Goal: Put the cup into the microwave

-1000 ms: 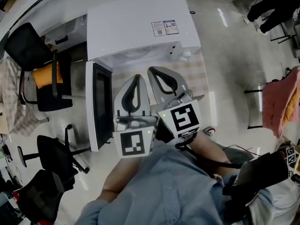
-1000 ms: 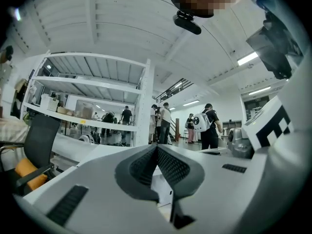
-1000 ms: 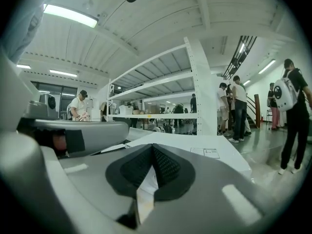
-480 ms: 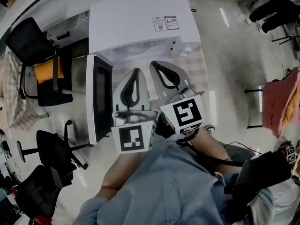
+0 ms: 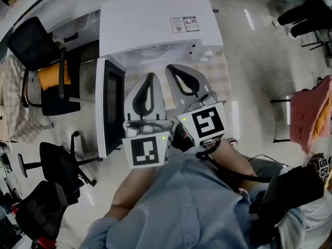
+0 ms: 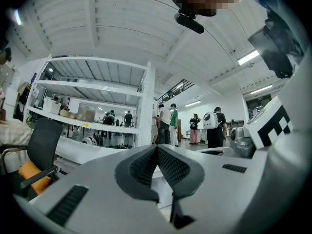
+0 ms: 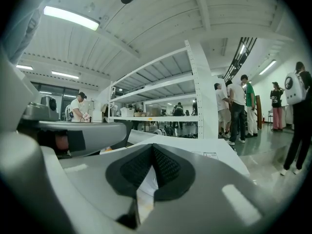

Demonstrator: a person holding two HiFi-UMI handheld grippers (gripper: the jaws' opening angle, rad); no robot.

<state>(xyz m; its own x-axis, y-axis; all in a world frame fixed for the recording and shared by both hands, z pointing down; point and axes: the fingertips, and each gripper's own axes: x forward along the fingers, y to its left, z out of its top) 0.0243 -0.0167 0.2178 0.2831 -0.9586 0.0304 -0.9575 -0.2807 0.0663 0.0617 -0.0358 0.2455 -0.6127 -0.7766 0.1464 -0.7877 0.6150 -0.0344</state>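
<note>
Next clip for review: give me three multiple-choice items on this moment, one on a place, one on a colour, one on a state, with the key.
1. In the head view, where does the door of the microwave stand?
A. swung open, left of the left gripper
B. shut
C. swung open to the right side

2. What colour is the microwave's casing?
A. black
B. white
C. red

3. How do the fingers of the right gripper stand?
A. wide apart
B. shut on a cup
C. shut, nothing between

Key:
1 A, the door hangs open at the picture's left, beside the left gripper.
2 B, its top and front frame are white.
3 C, the right gripper view shows the pads meeting with nothing between them.
</note>
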